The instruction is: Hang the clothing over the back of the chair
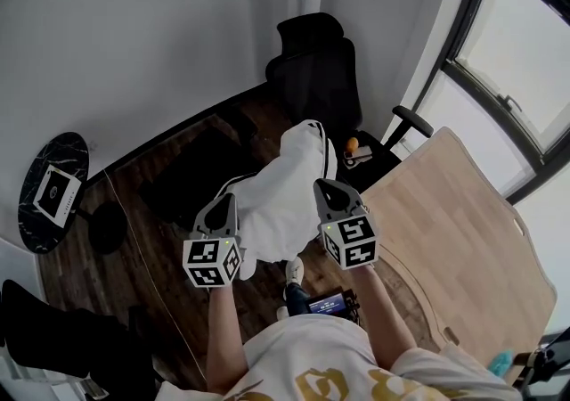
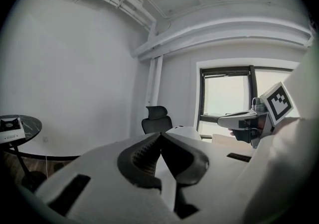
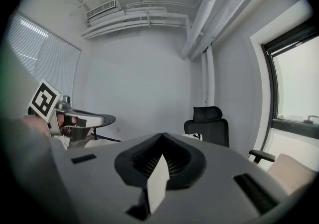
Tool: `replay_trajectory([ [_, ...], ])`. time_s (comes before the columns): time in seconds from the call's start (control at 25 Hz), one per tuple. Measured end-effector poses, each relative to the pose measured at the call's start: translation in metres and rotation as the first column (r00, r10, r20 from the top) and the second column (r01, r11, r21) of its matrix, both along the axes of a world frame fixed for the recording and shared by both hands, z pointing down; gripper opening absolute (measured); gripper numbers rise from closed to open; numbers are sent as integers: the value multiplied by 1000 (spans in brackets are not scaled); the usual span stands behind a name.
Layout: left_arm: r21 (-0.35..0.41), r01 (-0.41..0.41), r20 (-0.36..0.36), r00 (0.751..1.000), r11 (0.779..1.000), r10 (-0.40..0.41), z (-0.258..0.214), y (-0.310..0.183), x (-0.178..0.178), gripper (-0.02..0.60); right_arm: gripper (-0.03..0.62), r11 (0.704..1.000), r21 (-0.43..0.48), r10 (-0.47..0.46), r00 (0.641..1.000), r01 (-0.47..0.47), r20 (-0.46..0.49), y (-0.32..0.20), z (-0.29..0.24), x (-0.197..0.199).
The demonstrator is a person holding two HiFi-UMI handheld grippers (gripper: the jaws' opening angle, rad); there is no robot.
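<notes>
- Clothing [image 1: 283,178], white, hangs spread between both tools; its held edge runs from tool to tool.
- Left gripper [image 1: 223,203] and right gripper [image 1: 326,187] each have their jaws clamped on the fabric.
- Chair [image 1: 313,69] stands ahead of both tips, well apart; neither hand looks clearly nearer.
- Desk [image 1: 463,239] edge lies just right of the right gripper; dark floor [image 1: 169,194] gives room ahead-left.

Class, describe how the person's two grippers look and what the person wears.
Both the left gripper and right gripper have grey bodies, dark ribbed jaws and a white cube of black square markers with a green light. The T-shirt is white, short-sleeved.
</notes>
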State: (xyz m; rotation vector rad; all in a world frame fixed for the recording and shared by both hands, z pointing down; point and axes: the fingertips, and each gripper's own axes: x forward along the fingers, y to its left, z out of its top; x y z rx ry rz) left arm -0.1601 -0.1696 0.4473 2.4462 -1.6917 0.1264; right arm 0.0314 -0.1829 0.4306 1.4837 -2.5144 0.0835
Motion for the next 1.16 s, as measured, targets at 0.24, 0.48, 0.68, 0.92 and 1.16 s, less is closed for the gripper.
replay_trajectory([
  [0.24,-1,-13,15,1000,1000,13,2,2,4,20,11,1000,-15,2,1000,-2,-29,2,7,-1],
  [0.48,-2,12,28,1000,1000,-12,2,2,-11,20,11,1000,-15,-16,999,16,-29,2,8,-11],
  [0.68,-10,24,23,999,1000,-24,6,4,-17,20,11,1000,-16,-9,1000,9,-27,0,8,-11],
  [0.92,-12,30,22,999,999,-30,7,4,-19,20,11,1000,-24,0,1000,-1,-18,-1,10,-10],
  [1.16,-11,29,27,999,1000,-28,8,6,-16,20,11,1000,-25,4,1000,-5,-14,1,10,-6],
])
